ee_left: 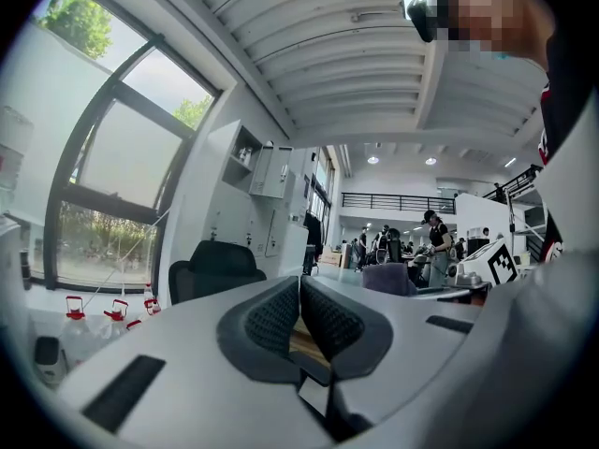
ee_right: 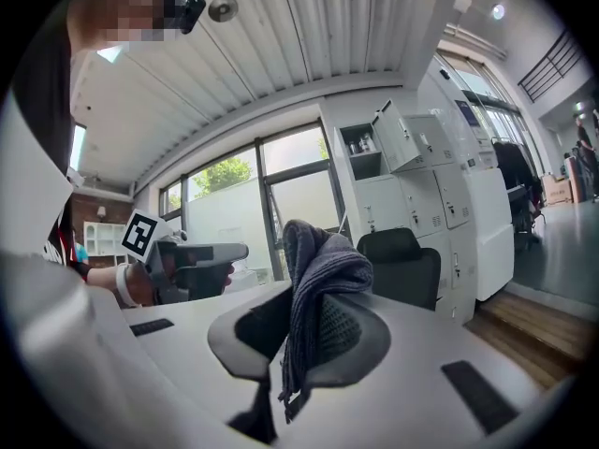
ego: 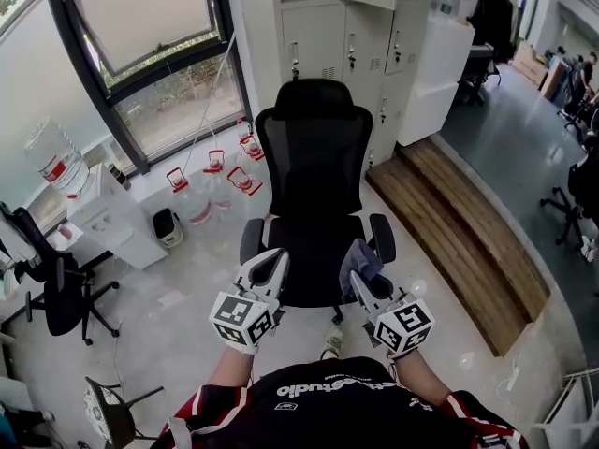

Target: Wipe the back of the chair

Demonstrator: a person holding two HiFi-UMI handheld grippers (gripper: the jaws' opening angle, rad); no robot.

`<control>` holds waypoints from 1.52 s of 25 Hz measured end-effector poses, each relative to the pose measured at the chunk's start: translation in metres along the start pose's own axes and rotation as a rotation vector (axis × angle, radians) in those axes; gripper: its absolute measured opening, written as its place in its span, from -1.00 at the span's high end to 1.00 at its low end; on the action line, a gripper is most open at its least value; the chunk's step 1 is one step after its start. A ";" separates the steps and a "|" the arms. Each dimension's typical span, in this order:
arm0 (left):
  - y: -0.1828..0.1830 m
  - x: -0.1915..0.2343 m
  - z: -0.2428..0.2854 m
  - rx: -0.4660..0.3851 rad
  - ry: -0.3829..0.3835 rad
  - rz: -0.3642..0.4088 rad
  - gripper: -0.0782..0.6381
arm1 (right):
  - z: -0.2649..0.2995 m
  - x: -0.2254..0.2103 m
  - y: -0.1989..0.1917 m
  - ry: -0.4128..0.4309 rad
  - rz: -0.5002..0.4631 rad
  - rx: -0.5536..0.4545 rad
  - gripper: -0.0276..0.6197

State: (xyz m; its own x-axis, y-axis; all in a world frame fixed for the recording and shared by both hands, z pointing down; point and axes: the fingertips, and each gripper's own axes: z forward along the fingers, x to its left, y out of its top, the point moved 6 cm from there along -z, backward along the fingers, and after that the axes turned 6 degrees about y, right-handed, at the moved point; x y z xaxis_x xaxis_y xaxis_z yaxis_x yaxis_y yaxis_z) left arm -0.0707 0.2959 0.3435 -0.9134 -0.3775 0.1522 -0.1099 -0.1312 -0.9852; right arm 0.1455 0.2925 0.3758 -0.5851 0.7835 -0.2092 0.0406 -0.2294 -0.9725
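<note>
A black mesh office chair (ego: 314,162) stands facing me, its seat toward me and its backrest (ego: 314,148) upright against the lockers. My right gripper (ego: 367,271) hovers over the seat's right front, shut on a grey-purple cloth (ego: 359,258) that drapes over the jaws; the cloth (ee_right: 314,283) fills the right gripper view with the chair (ee_right: 404,260) behind it. My left gripper (ego: 269,267) hangs over the seat's left front, jaws shut with nothing between them. In the left gripper view the chair (ee_left: 213,265) shows at left.
White lockers (ego: 365,36) rise behind the chair. Water jugs with red caps (ego: 217,181) sit on the floor by the window. A wooden step (ego: 459,223) runs at right. Another black chair (ego: 56,288) and a white dispenser (ego: 108,213) stand at left.
</note>
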 end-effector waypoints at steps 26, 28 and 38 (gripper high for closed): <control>0.026 0.030 0.185 0.051 0.080 0.093 0.70 | 0.087 -0.194 0.031 0.097 0.070 0.022 0.73; 0.022 0.036 0.190 0.058 0.076 0.079 0.70 | 0.092 -0.195 0.027 0.092 0.077 0.031 0.72; 0.023 0.090 0.228 0.049 0.051 0.058 0.70 | 0.145 -0.217 0.033 0.048 0.071 0.053 0.72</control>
State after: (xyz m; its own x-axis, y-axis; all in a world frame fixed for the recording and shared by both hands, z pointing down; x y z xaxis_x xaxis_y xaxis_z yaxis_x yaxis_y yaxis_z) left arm -0.0661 0.0494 0.3529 -0.9364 -0.3391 0.0900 -0.0386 -0.1553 -0.9871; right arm 0.1564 0.0313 0.4037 -0.5427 0.7906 -0.2837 0.0369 -0.3150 -0.9484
